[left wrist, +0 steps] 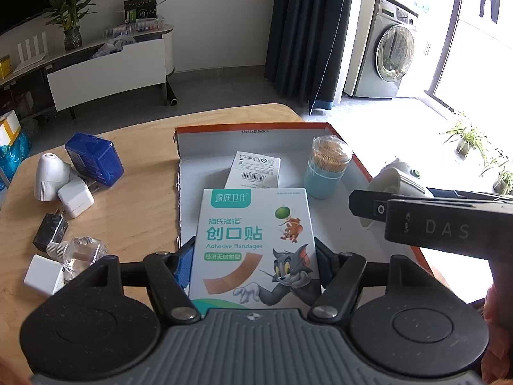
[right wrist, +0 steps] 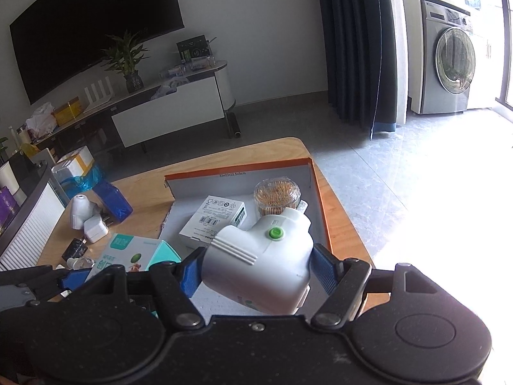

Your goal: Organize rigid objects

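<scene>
Between left gripper (left wrist: pixel 255 258) pads, adhesive bandage box (left wrist: pixel 255 243) clamped; right gripper (right wrist: pixel 256 268) grips white device (right wrist: pixel 266 263), both over orange-rimmed tray (left wrist: pixel 333 128), floor partly free.

The bandage box (left wrist: pixel 253 247), teal and white, sits clamped between the left tongs (left wrist: pixel 255 264) over the cardboard tray (left wrist: pixel 256 127). The white plastic device (right wrist: pixel 259 263) with a green button fills the right tongs (right wrist: pixel 256 271).

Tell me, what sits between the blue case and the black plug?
Two white chargers: a cone-shaped one and a square one, seen in the left wrist view.
</scene>
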